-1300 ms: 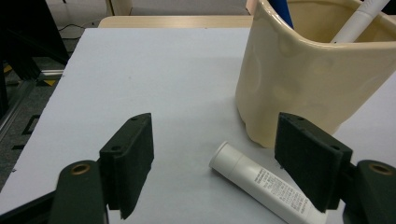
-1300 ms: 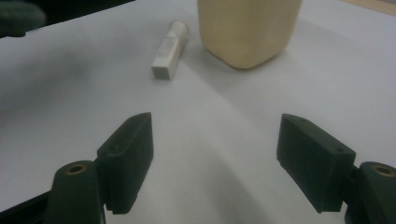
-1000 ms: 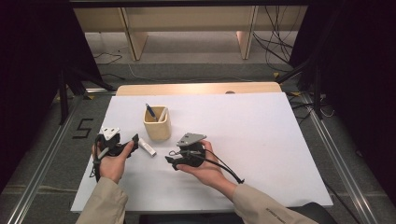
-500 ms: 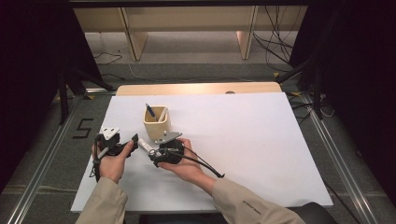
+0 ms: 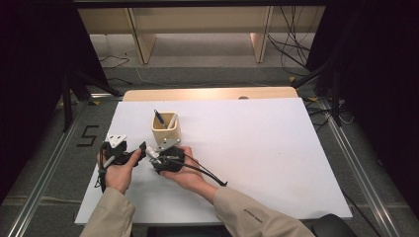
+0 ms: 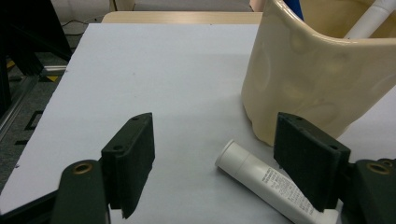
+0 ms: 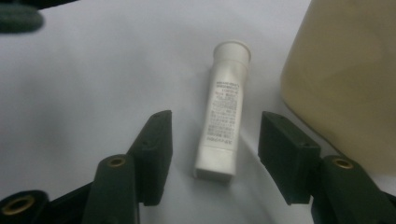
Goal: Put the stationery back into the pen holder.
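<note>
A small white tube (image 7: pixel 222 109) lies flat on the white tabletop (image 5: pixel 276 148), just beside the foot of a cream ceramic cup (image 5: pixel 166 128), and the work in hand looks like picking it up, probably to put it with the other things in that cup. The right hand-held gripper (image 7: pixel 215 154) has come in low along the tube's length, so the tube's flat crimped end sits between its two black jaws while the cap end points away; the jaws have just been closing, yet a gap shows on each side of the tube, so they are open around it and not pressing. That lengthwise approach seems chosen because the cup's wall stands close on one side and leaves little room to come in across. The left hand-held gripper (image 6: pixel 215 163) rests on the tabletop facing the same tube from the other end, its jaws wide apart and holding nothing, with the cap end lying between them; it looks like it is waiting or steadying. The cup stands upright and holds a blue pen (image 5: pixel 159 119) and a white tube-like item (image 5: pixel 171 121), both leaning against its rim.
</note>
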